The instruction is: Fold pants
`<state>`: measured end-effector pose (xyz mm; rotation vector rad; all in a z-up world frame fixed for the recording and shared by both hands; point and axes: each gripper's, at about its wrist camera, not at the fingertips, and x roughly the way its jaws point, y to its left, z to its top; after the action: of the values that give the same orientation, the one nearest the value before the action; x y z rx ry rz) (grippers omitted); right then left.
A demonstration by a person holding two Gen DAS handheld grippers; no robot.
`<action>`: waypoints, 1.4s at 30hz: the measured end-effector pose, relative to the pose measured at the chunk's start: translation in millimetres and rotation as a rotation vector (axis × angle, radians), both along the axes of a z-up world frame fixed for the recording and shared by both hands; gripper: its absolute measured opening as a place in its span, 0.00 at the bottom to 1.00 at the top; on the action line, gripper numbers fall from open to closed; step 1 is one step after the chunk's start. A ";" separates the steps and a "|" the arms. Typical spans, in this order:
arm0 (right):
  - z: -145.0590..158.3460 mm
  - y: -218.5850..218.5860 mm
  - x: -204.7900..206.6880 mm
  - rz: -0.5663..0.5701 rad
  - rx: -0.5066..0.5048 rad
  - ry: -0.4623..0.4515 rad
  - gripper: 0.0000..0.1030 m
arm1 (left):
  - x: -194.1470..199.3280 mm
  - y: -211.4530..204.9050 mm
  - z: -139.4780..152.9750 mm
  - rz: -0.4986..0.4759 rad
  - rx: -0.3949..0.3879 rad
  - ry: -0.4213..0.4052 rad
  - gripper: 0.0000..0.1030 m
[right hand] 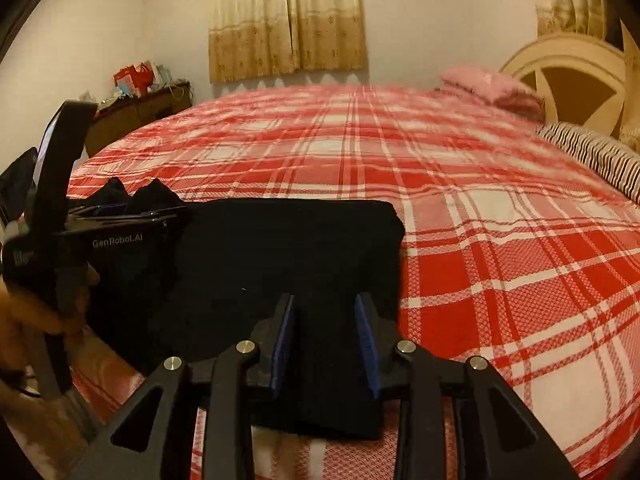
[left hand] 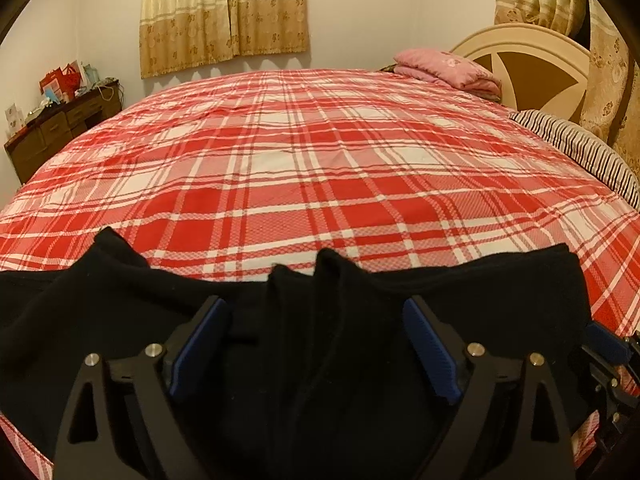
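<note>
Black pants (left hand: 480, 300) lie folded across the near edge of the bed, with a bunched ridge of cloth rising in the middle. My left gripper (left hand: 316, 308) stands wide open over that ridge, and its blue pads (left hand: 200, 344) are clear of the cloth. In the right wrist view the pants (right hand: 288, 248) form a flat dark rectangle. My right gripper (right hand: 325, 304) hovers low over their near right part, jaws partly apart, with black cloth showing in the gap and no visible pinch. The left gripper (right hand: 120, 212) shows at the far left, with a hand (right hand: 24, 308) on it.
A red and white plaid sheet (left hand: 320, 160) covers the bed. A folded pink blanket (left hand: 448, 66) and a striped pillow (left hand: 580, 148) lie by the cream headboard (left hand: 532, 60) at the right. A cluttered brown dresser (left hand: 60, 128) stands at the left wall.
</note>
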<state>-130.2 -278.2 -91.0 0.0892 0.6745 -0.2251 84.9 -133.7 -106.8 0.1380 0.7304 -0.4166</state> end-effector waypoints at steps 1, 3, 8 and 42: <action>-1.1 1.4 0.9 -0.001 -0.007 0.000 0.36 | -0.2 0.1 0.1 0.000 0.000 0.001 0.90; -3.8 8.1 2.0 0.005 -0.046 -0.008 0.42 | -0.6 2.9 2.3 -0.005 -0.007 0.020 0.90; -8.6 11.3 -4.7 -0.009 -0.060 -0.058 0.46 | -10.0 34.9 6.5 -0.040 -0.048 0.065 0.90; -10.3 11.1 -4.2 -0.017 -0.029 -0.117 0.59 | -8.1 297.7 -5.0 0.825 -0.383 0.027 0.89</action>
<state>-134.4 -267.1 -101.4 0.0795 0.5546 -0.2440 76.8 164.0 -111.9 -0.5208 0.6598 0.2371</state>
